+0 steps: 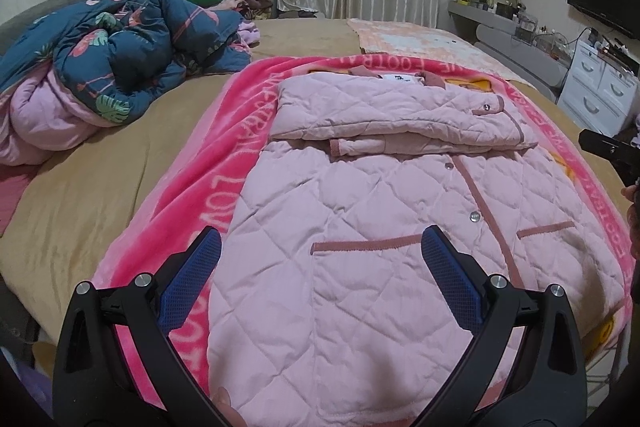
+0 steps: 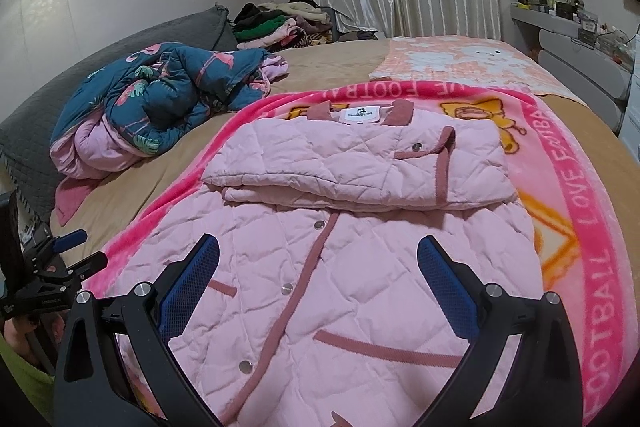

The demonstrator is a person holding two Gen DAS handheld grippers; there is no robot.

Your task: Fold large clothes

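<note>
Jacket: we see the pink quilted jacket (image 1: 380, 211) lying flat on the pink blanket (image 1: 188, 187) on the bed (image 1: 80, 195), directly ahead of and below both grippers.

Long axis: it runs straight away from us, with the hem nearest the fingers and the collar (image 2: 362, 115) at the far end.

Fold so far: we judge the sleeves are already folded across the chest, forming a thick band (image 1: 400, 111) lying crosswise at the far end; the lower body is one open panel.

Left gripper (image 1: 320, 255): spread wide and holding nothing, above the near-left part of the jacket, its left finger out over the blanket edge.

Right gripper (image 2: 318, 267): equally wide and empty, above the near-right part, straddling the snap placket (image 2: 304, 267).

Nearer hand: neither; we judge both sit about level at the hem end, side by side across the jacket's width. In the right wrist view the left gripper shows at the left edge.

Coming move: we judge that the hem lies just under and behind the fingertips, so each gripper would drop to its own hem corner and carry it forward toward the collar.

Risk: the padding is thick, so we expect a shallow pinch may catch only the top layer.
</note>
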